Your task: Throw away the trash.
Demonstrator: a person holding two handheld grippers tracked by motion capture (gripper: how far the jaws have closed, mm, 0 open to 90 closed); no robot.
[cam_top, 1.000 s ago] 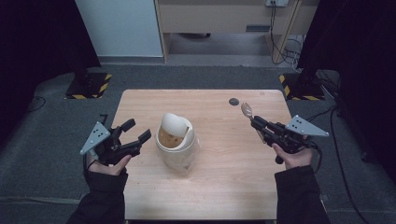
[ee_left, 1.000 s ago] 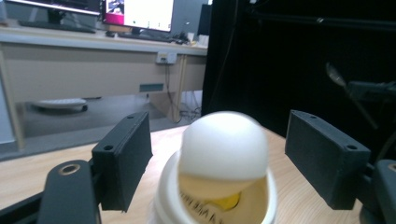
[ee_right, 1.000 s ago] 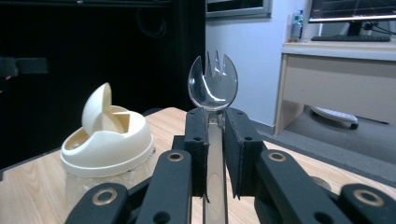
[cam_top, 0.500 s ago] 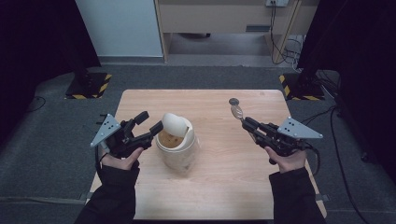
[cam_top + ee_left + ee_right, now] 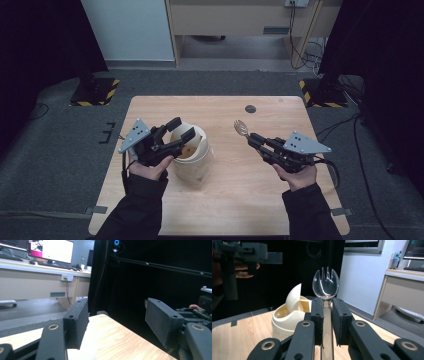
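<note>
A cream bin with a swing lid stands left of the table's middle, its lid tipped so the tan inside shows. My left gripper is open, its jaws spread over the bin's left rim. In the left gripper view the left gripper holds nothing, and a pale bit of the bin lies low by one jaw. My right gripper is shut on the handle of a clear plastic spork, right of the bin. The spork stands upright above the right gripper, with the bin behind it.
A small dark round thing lies near the far edge of the wooden table. Black curtains and stands with striped bases flank the table. A desk and cables stand beyond it.
My left gripper has moved right, from off the table's left side to over the bin. My right gripper has carried the spork left, toward the bin.
</note>
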